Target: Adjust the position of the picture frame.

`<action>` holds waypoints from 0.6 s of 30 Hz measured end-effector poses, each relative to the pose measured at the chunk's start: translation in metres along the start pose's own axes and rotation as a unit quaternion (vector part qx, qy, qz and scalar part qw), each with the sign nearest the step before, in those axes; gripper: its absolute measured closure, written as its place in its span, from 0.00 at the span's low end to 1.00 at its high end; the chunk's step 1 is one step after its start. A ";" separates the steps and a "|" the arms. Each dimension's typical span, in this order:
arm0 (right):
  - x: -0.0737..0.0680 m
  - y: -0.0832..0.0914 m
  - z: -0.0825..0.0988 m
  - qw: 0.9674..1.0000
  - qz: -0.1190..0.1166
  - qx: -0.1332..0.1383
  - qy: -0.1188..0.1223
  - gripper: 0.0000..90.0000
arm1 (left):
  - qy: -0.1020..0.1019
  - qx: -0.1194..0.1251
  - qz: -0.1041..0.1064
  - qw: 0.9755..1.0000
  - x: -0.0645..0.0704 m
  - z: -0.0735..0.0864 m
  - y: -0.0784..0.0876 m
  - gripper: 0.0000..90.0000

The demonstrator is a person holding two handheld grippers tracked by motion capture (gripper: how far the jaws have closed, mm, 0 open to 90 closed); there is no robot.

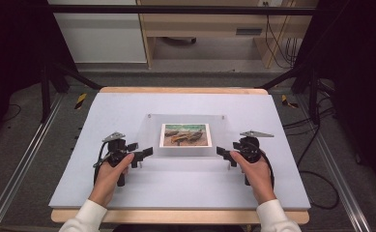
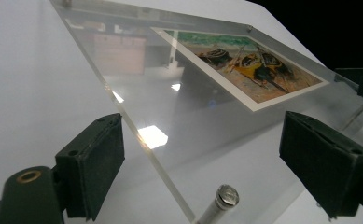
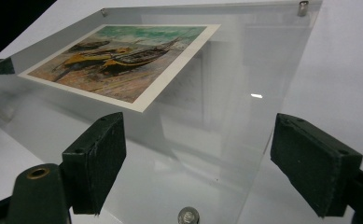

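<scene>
Hands low on the near half of the table (image 1: 79,183), one gripper each, and between them lies a clear acrylic frame (image 1: 185,150) with a boat picture (image 1: 185,135) sandwiched inside. The frame sits flat in the middle of the white table top, small metal pegs at its corners.

Left gripper (image 1: 144,155) points in from the left at the frame's near left corner. Its jaws stand wide apart, and in the left gripper view (image 2: 202,163) the clear edge runs up between the two black pads, a metal peg (image 2: 222,201) close to the camera; neither pad presses on the plate.

Right gripper (image 1: 223,153) mirrors it from the right side, aimed at the near right corner. Jaws spread wide here too, and in the right gripper view (image 3: 198,163) the corner of the frame lies between the pads with another peg (image 3: 188,215) at the bottom, nothing clamped.

Picture sits toward the far half of the frame: boats on sand, green water behind, white border all round.
</scene>
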State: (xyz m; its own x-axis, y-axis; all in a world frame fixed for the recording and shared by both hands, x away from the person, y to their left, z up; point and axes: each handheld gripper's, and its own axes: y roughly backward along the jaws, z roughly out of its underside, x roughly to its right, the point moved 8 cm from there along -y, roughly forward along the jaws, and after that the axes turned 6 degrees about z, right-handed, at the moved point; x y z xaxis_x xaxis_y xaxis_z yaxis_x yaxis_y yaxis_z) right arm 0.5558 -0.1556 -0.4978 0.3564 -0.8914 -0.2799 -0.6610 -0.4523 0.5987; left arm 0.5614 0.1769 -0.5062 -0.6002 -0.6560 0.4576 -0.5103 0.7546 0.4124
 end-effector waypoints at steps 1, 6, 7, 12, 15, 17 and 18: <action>0.000 -0.001 0.000 1.000 -0.003 -0.002 -0.004 0.20 | 0.003 -0.003 0.010 1.000 0.001 0.001 -0.002 0.16; 0.001 -0.001 0.001 1.000 -0.012 -0.009 -0.017 0.19 | 0.005 -0.006 0.014 1.000 0.001 0.000 -0.004 0.15; 0.001 -0.002 0.001 1.000 -0.014 -0.010 -0.017 0.17 | 0.003 -0.006 0.013 1.000 0.000 0.000 -0.004 0.15; 0.001 -0.001 0.003 0.999 -0.025 -0.013 -0.024 0.16 | 0.003 -0.003 0.013 1.000 -0.001 0.000 -0.005 0.15; 0.001 -0.002 0.004 0.998 -0.033 -0.021 -0.041 0.17 | 0.001 -0.001 0.010 1.000 -0.003 -0.002 -0.006 0.15; 0.001 -0.003 0.004 0.998 -0.036 -0.019 -0.038 0.17 | 0.001 -0.003 0.012 1.000 -0.004 -0.002 -0.006 0.16; 0.000 -0.004 0.004 0.998 -0.039 -0.021 -0.040 0.17 | 0.001 -0.002 0.012 1.000 -0.004 -0.002 -0.006 0.16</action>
State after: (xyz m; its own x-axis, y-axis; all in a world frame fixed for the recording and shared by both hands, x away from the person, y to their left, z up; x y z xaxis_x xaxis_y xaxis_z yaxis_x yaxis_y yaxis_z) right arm 0.5557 -0.1541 -0.5030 0.3504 -0.8538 -0.3850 -0.6053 -0.5201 0.6026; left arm 0.5686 0.1750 -0.5089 -0.6106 -0.6384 0.4687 -0.4935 0.7695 0.4054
